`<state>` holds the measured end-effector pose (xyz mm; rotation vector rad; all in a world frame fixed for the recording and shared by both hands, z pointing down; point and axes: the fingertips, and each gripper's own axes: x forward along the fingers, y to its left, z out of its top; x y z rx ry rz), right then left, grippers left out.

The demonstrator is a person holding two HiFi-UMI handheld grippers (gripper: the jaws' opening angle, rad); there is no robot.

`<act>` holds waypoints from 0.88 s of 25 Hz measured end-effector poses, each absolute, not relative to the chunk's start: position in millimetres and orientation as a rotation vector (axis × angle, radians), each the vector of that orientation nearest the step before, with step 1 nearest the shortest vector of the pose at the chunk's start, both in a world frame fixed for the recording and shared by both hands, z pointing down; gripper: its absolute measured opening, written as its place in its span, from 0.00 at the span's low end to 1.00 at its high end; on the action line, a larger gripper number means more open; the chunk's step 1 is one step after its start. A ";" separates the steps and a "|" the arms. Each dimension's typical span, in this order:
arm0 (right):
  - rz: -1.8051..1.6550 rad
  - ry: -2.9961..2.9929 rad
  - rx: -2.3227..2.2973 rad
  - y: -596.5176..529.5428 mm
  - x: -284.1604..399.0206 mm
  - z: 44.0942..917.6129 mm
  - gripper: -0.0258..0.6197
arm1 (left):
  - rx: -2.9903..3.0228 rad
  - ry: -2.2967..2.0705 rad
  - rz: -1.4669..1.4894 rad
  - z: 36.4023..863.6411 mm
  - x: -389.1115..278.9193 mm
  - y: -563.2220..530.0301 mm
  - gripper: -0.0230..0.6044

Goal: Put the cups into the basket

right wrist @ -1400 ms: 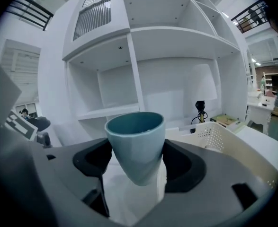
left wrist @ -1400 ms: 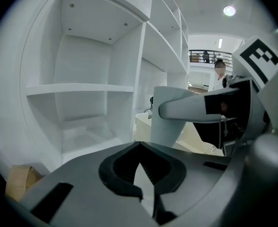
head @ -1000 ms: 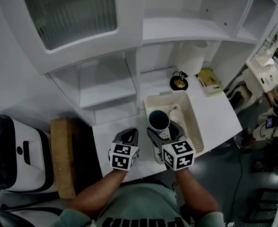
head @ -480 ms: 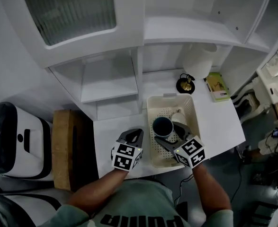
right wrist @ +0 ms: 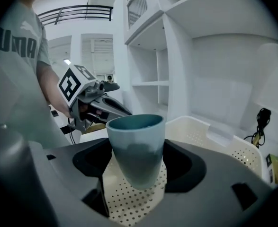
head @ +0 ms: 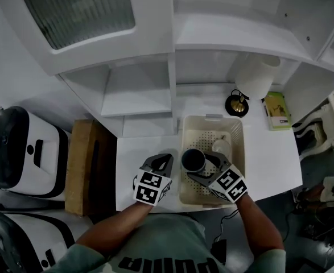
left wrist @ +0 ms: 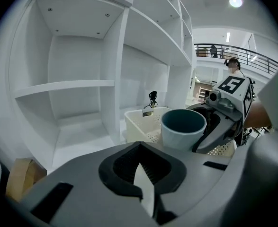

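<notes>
My right gripper (head: 201, 165) pinches the blue cup (head: 193, 160) upright over the basket (head: 240, 152), my left gripper (head: 159, 162) pressed together, empty, alongside.

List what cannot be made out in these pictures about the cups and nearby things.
1. Base of the blue cup: in the head view, hidden by the cup itself and the right gripper; in the left gripper view, cut off by the left gripper body.
2. White cup: head view, partly behind the right gripper.
3. Print on the green book: head view, too small.
</notes>
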<state>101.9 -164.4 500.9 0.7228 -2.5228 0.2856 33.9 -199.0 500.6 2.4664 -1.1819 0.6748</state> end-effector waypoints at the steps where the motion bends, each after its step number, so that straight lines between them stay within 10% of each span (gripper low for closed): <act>1: 0.278 -2.519 0.700 -164.7 101.6 504.9 0.59 | 2.456 -1.188 0.680 503.4 33.8 -199.7 0.05; 22: 0.246 -2.434 0.540 -163.5 103.3 566.7 0.59 | 2.348 -1.230 0.756 533.5 27.5 -196.6 0.05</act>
